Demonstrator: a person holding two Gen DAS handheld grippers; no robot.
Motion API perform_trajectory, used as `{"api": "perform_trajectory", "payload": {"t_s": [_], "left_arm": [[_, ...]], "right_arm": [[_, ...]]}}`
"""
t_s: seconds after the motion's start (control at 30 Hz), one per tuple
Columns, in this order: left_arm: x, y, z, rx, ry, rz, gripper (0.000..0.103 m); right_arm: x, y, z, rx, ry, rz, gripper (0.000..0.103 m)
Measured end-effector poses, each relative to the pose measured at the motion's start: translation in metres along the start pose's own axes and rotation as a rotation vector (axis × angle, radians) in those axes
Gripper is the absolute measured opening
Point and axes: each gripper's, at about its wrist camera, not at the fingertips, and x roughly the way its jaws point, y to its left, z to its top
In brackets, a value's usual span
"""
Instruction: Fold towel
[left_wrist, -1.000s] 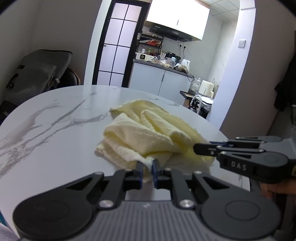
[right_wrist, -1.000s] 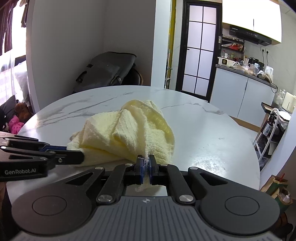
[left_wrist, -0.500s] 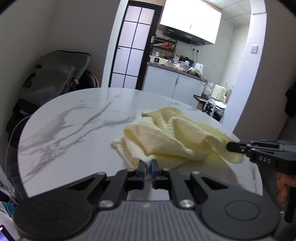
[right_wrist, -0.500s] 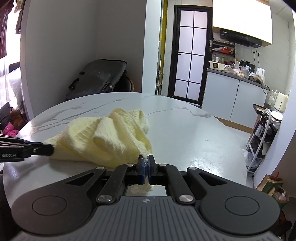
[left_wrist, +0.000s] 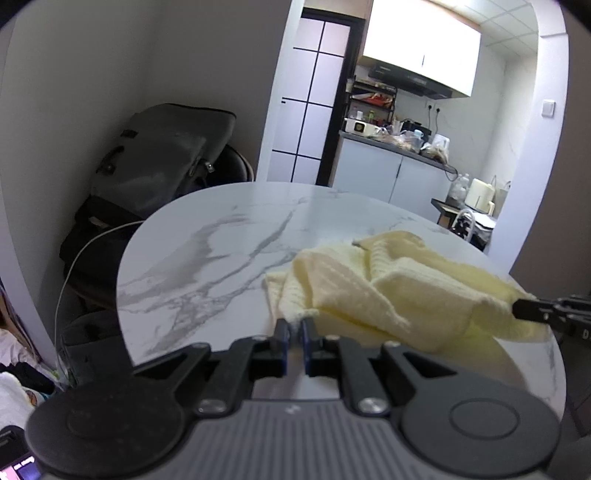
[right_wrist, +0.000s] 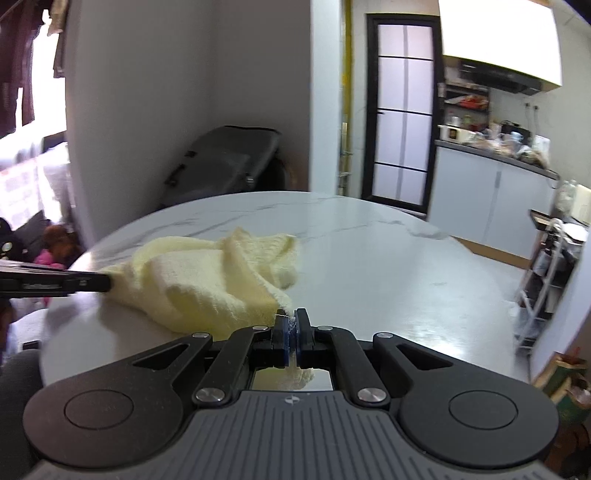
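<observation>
Towel (left_wrist: 388, 291), pale yellow, bunched on the white marble counter (left_wrist: 207, 258), strung between the two hand-held grippers. Left hand-held gripper (left_wrist: 293, 332): jaws nearly together with a towel corner pinched at the very tips, the opening easing wider a touch. Right hand-held gripper (right_wrist: 291, 328): jaws fully together on another corner, cloth showing between the blue pads. From the left one, the towel runs forward and off to its right, ending at the right one's tips (left_wrist: 524, 309). From the right one, it runs forward and to its left, toward the left one's tips (right_wrist: 88, 283). Long axis lies gripper to gripper, sagging and rumpled in the middle. Judgement: the towel needs spreading flat first; pulling the two apart along that axis should do it. Both hold equally near corners.
</observation>
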Motion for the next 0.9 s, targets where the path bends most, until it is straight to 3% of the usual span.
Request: {"api": "perform_trajectory", "payload": {"t_s": [0.2, 0.3, 0.43, 0.9], "left_arm": [[-0.005, 0.004, 0.001, -0.012, -0.017, 0.02, 0.012], [-0.012, 0.002, 0.0, -0.002, -0.03, 0.014, 0.02], [-0.019, -0.004, -0.001, 0.04, -0.048, -0.025, 0.041], [-0.024, -0.029, -0.009, 0.088, -0.035, -0.149, 0.042]], "right_arm": [[0.0, 0.009, -0.001, -0.009, 0.004, 0.042, 0.004], [-0.002, 0.008, 0.0, 0.007, -0.003, 0.079, 0.004], [-0.002, 0.013, 0.003, 0.027, -0.005, 0.137, 0.004], [-0.002, 0.041, 0.002, -0.023, 0.004, 0.239, 0.004]]}}
